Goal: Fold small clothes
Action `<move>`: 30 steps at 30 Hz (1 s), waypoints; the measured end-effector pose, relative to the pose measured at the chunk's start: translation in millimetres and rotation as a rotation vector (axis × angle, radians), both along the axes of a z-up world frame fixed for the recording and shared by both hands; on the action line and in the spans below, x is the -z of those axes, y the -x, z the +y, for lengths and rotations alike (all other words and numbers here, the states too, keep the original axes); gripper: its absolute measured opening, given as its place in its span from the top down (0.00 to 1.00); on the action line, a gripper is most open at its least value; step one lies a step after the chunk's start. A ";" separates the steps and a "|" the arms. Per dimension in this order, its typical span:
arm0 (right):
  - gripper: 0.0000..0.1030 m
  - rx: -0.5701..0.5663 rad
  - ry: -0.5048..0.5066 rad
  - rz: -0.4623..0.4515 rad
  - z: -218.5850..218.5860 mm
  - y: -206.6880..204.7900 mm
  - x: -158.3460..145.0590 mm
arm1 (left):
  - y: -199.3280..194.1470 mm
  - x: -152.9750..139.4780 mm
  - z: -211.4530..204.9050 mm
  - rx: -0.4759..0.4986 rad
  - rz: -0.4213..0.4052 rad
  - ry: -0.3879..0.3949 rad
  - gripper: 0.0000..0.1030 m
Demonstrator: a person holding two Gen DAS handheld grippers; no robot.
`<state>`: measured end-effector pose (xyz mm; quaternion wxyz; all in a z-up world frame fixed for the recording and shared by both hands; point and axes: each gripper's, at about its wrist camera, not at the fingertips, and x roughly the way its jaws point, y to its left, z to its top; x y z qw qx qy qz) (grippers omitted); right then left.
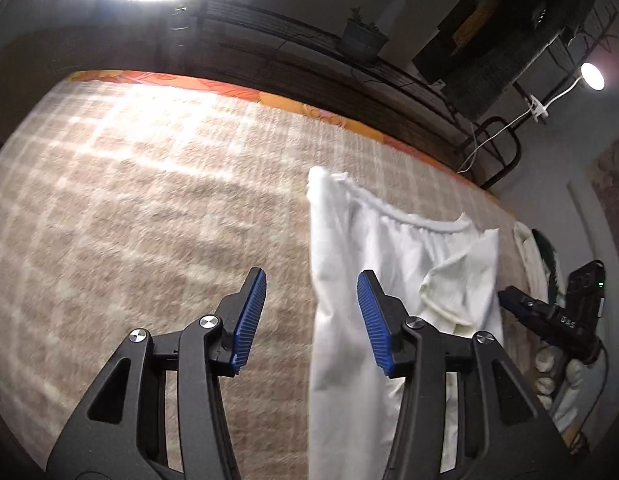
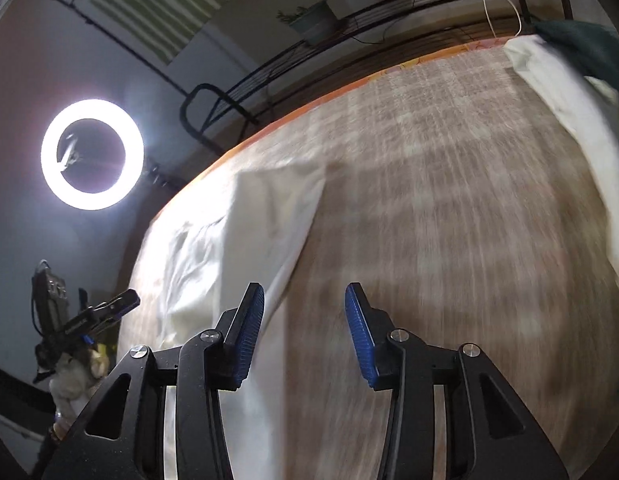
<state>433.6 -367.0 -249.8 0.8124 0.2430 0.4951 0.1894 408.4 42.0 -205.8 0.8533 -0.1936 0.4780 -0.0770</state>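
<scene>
White garment (image 1: 393, 264) lies flat on the beige checked blanket (image 1: 149, 200) covering the bed, right of centre in the left wrist view. It is thin, plain white fabric with a gathered, ribbed elastic edge along the far side, soft wrinkles, and a cream fold bunched near its middle; the near part runs as a long smooth strip toward the camera. Left tool (image 1: 311, 320) hovers over its left edge, jaws apart, nothing between the blue pads. Right tool (image 2: 304, 332) also parted and empty, over the garment's right border. More white cloth (image 2: 569, 120) sits far right; both views are motion-blurred.
</scene>
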 end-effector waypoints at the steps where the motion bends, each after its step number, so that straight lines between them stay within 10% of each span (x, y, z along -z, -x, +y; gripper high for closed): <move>1: 0.60 0.003 -0.034 -0.013 -1.6 -9.3 1.9 | -6.1 -1.4 -6.0 0.023 -0.014 0.039 0.53; 11: 0.61 -0.066 -0.119 -0.015 7.7 -63.2 9.4 | -25.7 13.7 -69.1 0.185 -0.057 0.024 0.53; 13: 0.77 -0.086 -0.100 -0.005 13.5 -69.5 10.3 | -25.7 15.1 -71.8 0.191 -0.058 0.065 0.53; 15: 0.96 -0.093 -0.062 0.005 17.4 -73.5 10.6 | -24.5 12.0 -81.4 0.214 -0.075 0.045 0.53; 20: 0.99 -0.180 0.256 -0.085 47.7 -89.7 -26.1 | -24.5 21.8 -93.9 0.207 -0.069 -0.070 0.53; 24: 0.99 -0.210 0.323 -0.079 52.4 -94.3 -23.0 | -23.2 13.7 -77.4 0.169 -0.080 -0.057 0.53; 30: 0.97 -0.101 0.080 -0.051 3.3 -84.0 -13.7 | -22.2 -5.6 -30.5 0.087 -0.125 -0.113 0.53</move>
